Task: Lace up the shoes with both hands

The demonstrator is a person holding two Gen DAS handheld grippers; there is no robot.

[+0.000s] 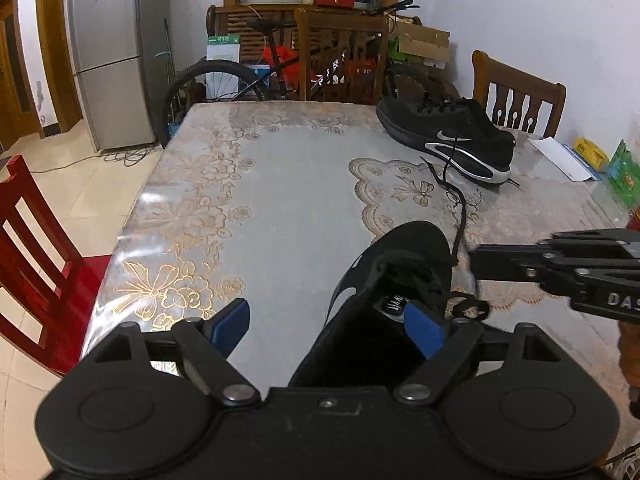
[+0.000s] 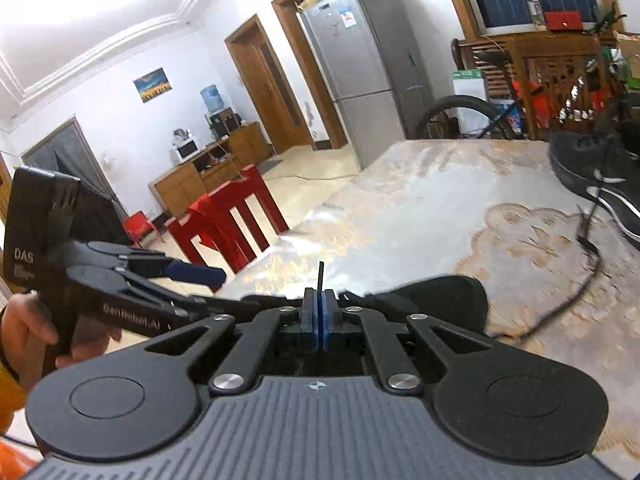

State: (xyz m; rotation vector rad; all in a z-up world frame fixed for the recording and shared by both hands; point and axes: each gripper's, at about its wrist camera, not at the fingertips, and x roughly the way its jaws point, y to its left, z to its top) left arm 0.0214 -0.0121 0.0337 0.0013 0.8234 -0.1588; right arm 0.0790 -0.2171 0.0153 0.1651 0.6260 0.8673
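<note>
**Desk editor:** What are your two tools doing at the desk [image 1: 280,184]?

**Me:** My left tool [image 1: 326,330] is spread wide, its blue pads [image 1: 230,326] well apart and gripping nothing. The near black sneaker [image 1: 404,264] stands directly ahead of it, heel end towards me, with the right-hand pad over the shoe's opening. My right tool [image 2: 320,320] is clenched on a lace tip [image 2: 321,276], a thin black end standing straight up from between the pressed pads.

**Desk editor:** Where does that lace run?

**Me:** In the left wrist view the black lace [image 1: 460,208] trails across the desk from the far sneaker [image 1: 452,136] towards the right tool [image 1: 480,268], which comes in from my right, just beyond the near shoe's toe. Whether it is the same lace I pinch, I cannot tell; that stretch is blurred.

**Desk editor:** And the second shoe?

**Me:** The far sneaker, black with a silver swoosh, lies ahead and to the right of my left tool, near a wooden chair [image 1: 520,92]. From the right wrist view it sits ahead-right at the frame edge [image 2: 592,168], while the left tool [image 2: 192,280] enters from the left, held by a hand [image 2: 28,332].

**Desk editor:** Anything beyond?

**Me:** A red chair [image 1: 28,248] to the left of my left tool, a refrigerator [image 1: 108,40] and a bicycle [image 1: 248,76] past the desk's far edge.
</note>
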